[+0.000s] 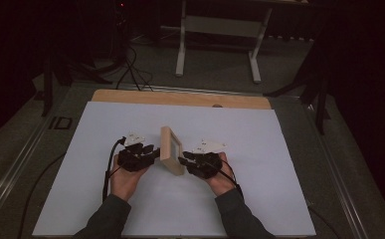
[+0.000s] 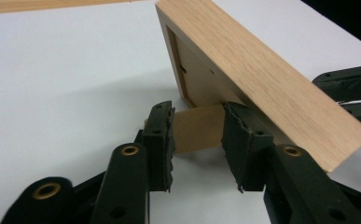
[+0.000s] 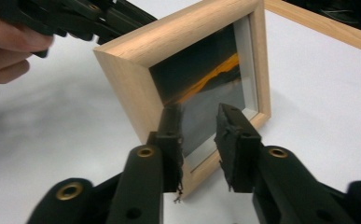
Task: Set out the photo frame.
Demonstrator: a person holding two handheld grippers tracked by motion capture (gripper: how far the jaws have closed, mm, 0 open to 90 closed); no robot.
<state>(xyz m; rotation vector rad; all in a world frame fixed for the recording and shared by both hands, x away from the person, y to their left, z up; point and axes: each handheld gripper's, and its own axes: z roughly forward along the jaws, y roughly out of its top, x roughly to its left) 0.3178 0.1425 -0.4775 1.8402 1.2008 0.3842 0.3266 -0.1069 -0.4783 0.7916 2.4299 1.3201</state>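
Dim room; white sheet [image 1: 130, 209] over a wooden table [image 1: 180, 97]. One frame [image 1: 171, 149] stands mid-sheet, propped on its back stand [image 2: 197, 127], between two grippers. Left gripper [image 2: 197, 140]: jaws parted, straddling the stand, pads not pressing. Right gripper [image 3: 199, 140]: jaws parted before the glazed front, grasping nothing. Judgement: the frame is light and stiff, the glass fragile and slippery, so grip the wood edges; the stand likely folds.

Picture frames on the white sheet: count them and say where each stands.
1. The wooden picture frame stands upright near the middle of the white sheet, between the left gripper and the right gripper. Nothing looks hidden.
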